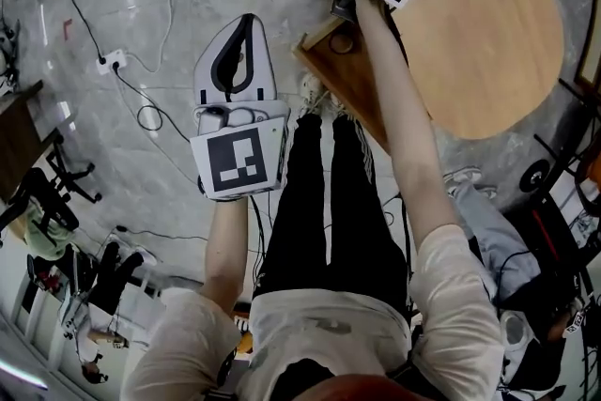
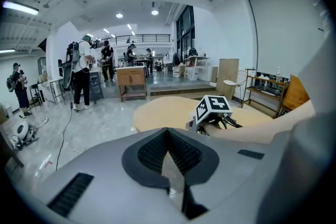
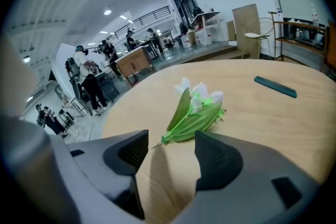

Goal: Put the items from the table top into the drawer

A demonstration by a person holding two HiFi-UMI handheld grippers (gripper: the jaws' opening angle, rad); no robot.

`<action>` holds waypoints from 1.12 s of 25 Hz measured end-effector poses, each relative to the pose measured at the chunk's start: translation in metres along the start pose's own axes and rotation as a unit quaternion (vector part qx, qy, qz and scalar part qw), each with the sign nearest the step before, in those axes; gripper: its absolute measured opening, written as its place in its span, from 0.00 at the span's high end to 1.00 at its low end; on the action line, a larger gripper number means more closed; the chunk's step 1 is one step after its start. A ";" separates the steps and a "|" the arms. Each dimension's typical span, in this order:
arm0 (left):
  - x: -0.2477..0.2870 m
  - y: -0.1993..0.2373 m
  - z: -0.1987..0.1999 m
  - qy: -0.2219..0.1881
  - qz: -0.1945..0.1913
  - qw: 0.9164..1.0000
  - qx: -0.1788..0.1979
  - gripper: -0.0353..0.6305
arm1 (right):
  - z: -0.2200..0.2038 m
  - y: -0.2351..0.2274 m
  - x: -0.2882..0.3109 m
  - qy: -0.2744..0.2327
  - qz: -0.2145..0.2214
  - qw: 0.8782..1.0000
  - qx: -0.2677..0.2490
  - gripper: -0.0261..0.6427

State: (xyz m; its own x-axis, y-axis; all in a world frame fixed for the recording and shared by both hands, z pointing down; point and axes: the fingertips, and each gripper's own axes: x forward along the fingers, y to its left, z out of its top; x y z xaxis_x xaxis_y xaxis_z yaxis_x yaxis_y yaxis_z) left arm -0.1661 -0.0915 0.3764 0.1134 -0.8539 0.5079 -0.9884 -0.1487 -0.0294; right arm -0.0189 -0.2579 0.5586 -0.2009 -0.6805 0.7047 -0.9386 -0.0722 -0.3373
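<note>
Over the wooden table, the right gripper faces a flower sprig.
Its jaws stand wide and empty. The sprig lies on the table just beyond them, stem tip toward the gap, blooms angled away to the right. Off the table's edge, the left gripper is closed, empty and farther away.

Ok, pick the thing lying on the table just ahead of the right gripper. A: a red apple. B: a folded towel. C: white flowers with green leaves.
C: the right gripper view shows the white flowers with green leaves lying on the wooden table directly ahead of the right gripper, whose jaws stand apart and press on nothing.
</note>
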 end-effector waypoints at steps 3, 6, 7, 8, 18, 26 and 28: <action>0.002 0.013 -0.002 0.001 0.010 1.000 -0.003 0.94 | 0.000 -0.009 0.012 0.005 -0.045 0.999 0.024 0.57; 0.004 0.018 -0.001 0.000 0.014 1.000 0.000 0.94 | 0.000 -0.014 0.016 0.003 -0.085 0.996 0.016 0.61; 0.005 0.018 -0.001 0.000 0.014 1.000 0.003 0.94 | 0.000 -0.016 0.016 0.001 -0.096 0.995 0.013 0.65; 0.006 0.018 0.000 0.000 0.013 1.000 0.005 0.94 | 0.000 -0.018 0.017 -0.002 -0.103 0.995 0.010 0.72; 0.001 0.016 -0.002 0.002 0.010 1.000 0.008 0.94 | 0.004 -0.018 0.014 -0.009 -0.104 0.995 -0.003 0.88; -0.006 0.014 0.004 -0.006 0.011 1.000 0.005 0.94 | 0.023 -0.004 -0.013 -0.045 -0.076 0.994 -0.062 0.90; -0.009 0.012 0.004 -0.009 0.012 1.000 0.001 0.94 | 0.031 0.008 -0.036 -0.071 -0.053 0.992 -0.091 0.90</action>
State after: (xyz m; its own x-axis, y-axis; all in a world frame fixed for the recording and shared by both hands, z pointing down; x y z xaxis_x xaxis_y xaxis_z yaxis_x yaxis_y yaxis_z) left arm -0.1787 -0.0879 0.3681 0.0909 -0.8661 0.4915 -0.9908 -0.1285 -0.0432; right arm -0.0106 -0.2569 0.5115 -0.0687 -0.7724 0.6314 -0.9901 -0.0249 -0.1381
